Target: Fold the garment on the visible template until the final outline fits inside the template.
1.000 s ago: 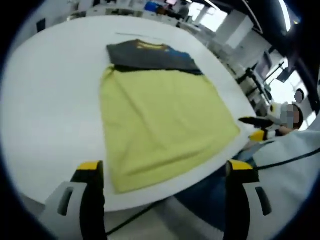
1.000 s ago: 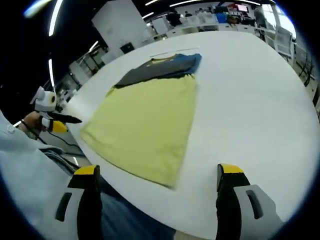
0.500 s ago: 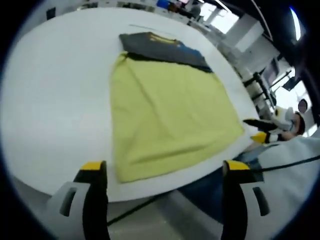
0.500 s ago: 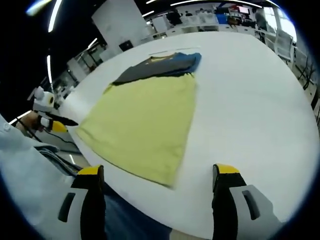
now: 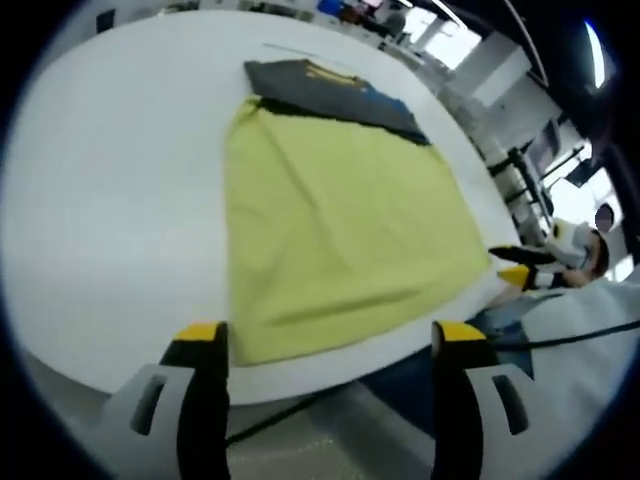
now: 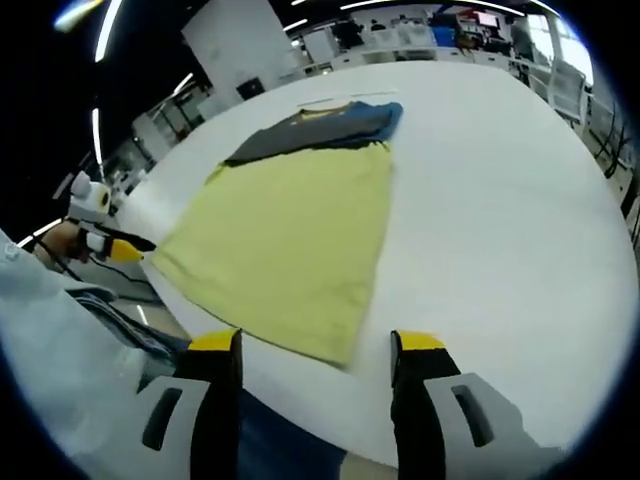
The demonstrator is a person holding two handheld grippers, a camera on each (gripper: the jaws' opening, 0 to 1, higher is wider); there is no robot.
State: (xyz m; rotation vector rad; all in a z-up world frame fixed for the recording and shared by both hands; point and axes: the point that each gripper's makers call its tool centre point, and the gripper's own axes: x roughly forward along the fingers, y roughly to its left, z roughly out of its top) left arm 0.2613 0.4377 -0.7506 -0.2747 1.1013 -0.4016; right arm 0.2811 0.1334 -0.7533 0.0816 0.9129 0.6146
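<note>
**Both grippers poised at the near hem, nothing gripped yet**

Starting on the left: the left gripper (image 5: 323, 345) hangs just off the table's near edge with its jaws wide apart and nothing between them. Straight ahead of those jaws lies the yellow garment (image 5: 340, 225), spread flat on the white table (image 5: 110, 200). Its near hem sits just beyond the yellow-tipped jaws, close to the table edge, and its long axis runs directly away from them, toward the far side. At that far end a dark folded garment (image 5: 330, 92) with a blue patch lies across the top, touching the yellow cloth. Whether a template is marked under the fabric I cannot tell from here.

Over to the right now: the right gripper (image 6: 316, 342) is also empty, jaws apart though set narrower than the left's. In the right gripper view the yellow garment (image 6: 290, 245) has its nearest corner lying almost between the jaws, just ahead of the tips, so this hand looks the closer of the two to a grab. The dark folded garment (image 6: 315, 128) sits at the far end here too.

My read: the fold will go along that long axis, near hem carried away toward the dark piece, each gripper taking a near corner.
</note>
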